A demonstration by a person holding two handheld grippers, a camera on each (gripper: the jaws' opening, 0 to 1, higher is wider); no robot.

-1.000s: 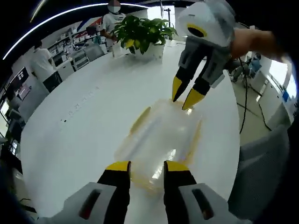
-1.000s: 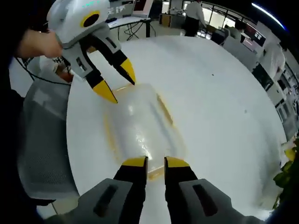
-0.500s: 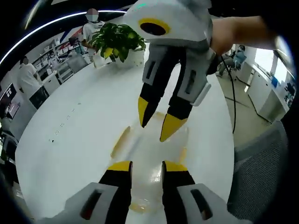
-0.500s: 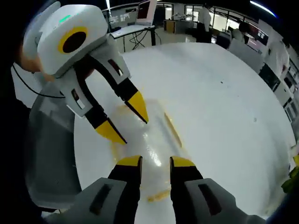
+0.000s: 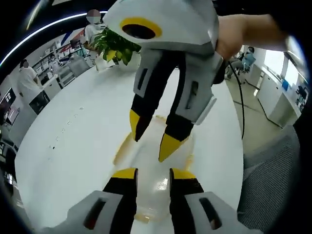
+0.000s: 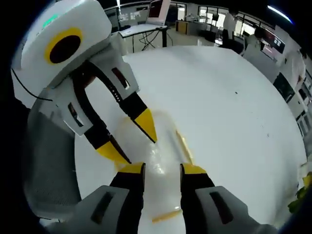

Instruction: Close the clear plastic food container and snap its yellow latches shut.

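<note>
Left gripper view, nearest: left gripper (image 5: 152, 174) rises from 6 o'clock, yellow-tipped jaws set a narrow gap apart with nothing gripped between them. Directly under and past the tips lies the container (image 5: 158, 161) on the white table (image 5: 73, 146): clear plastic, lid on, glare streaks along the top, body hard to separate from the table. One yellow latch (image 5: 122, 147) runs along its 9 o'clock edge; a second yellow strip shows at the near end by 6 o'clock. Whether any latch is snapped, cannot tell.

Just beyond, the right gripper (image 5: 148, 140) comes down from 12 o'clock, jaws spread wide, tips over the container's far half; contact cannot be judged. A hand (image 5: 239, 36) holds it at 1 o'clock.

Far: a potted plant (image 5: 113, 43) at 11 o'clock and people by benches at 10 o'clock.

Right gripper view: own jaws (image 6: 163, 169) parted wide at 6 o'clock over the container (image 6: 161, 151); the left gripper (image 6: 130, 141) enters from 10 o'clock. A latch (image 6: 184, 144) lies along the 3 o'clock edge.
</note>
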